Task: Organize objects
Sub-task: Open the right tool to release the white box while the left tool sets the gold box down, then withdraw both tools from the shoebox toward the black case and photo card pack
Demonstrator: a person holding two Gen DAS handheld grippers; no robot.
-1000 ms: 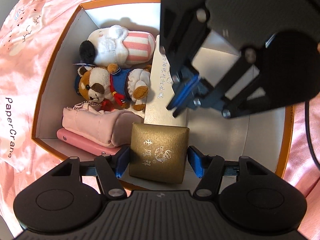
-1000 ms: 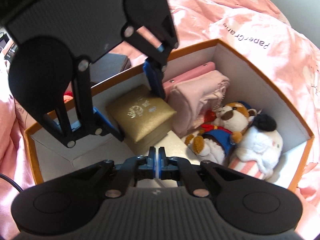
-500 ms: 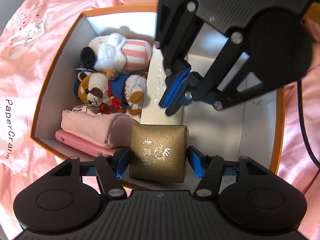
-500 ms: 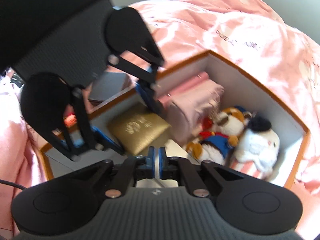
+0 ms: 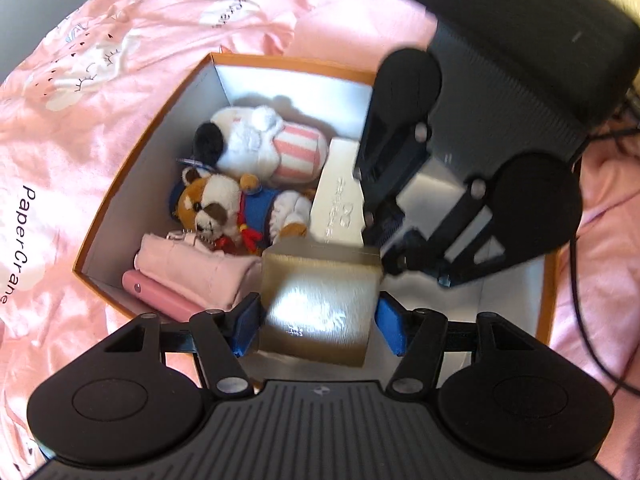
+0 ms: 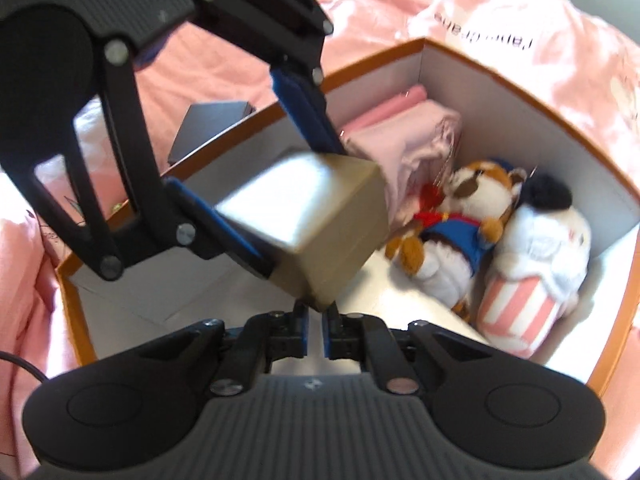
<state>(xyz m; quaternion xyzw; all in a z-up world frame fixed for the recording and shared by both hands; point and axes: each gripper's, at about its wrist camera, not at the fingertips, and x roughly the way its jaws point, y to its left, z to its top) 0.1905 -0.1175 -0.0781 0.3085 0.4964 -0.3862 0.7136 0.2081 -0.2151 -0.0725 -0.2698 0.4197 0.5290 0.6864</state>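
At lower centre of the left wrist view, the left gripper [image 5: 316, 318] is clamping the gold box [image 5: 320, 304], one blue pad on each side. Versus a second ago the gold box is lifting and tilting: it was lying flat on the floor of the orange box [image 5: 288, 63], now it is blurring with motion, and in the right wrist view it is hanging corner-down at frame centre [image 6: 316, 236], clear of the floor. Reads as a pick-up to re-place it, so placement is not done yet.

The right gripper [image 6: 316, 330] is backing out: half a second ago its pads were pressed together with nothing between them, now they are sitting a narrow slit apart, still holding nothing. In the left wrist view it is pulling toward the upper right of the frame.

Orange box contents, left wrist view:
- striped plush [image 5: 268, 144] lying against the far wall, upper centre
- dog plush [image 5: 236, 208] lying just below it, touching
- pink cloth [image 5: 196, 268] lying folded at lower left, touching the dog plush
- pink case [image 5: 156, 294] sitting at the near wall, under the cloth edge
- white card [image 5: 338, 196] lying flat on the floor at centre, beside both plushes

The right half of the floor is looking bare where the grippers are not blocking it. The orange box is sitting on a pink sheet [image 5: 80, 120]. A dark box [image 6: 212, 128] is sitting outside it, at upper left of the right wrist view.
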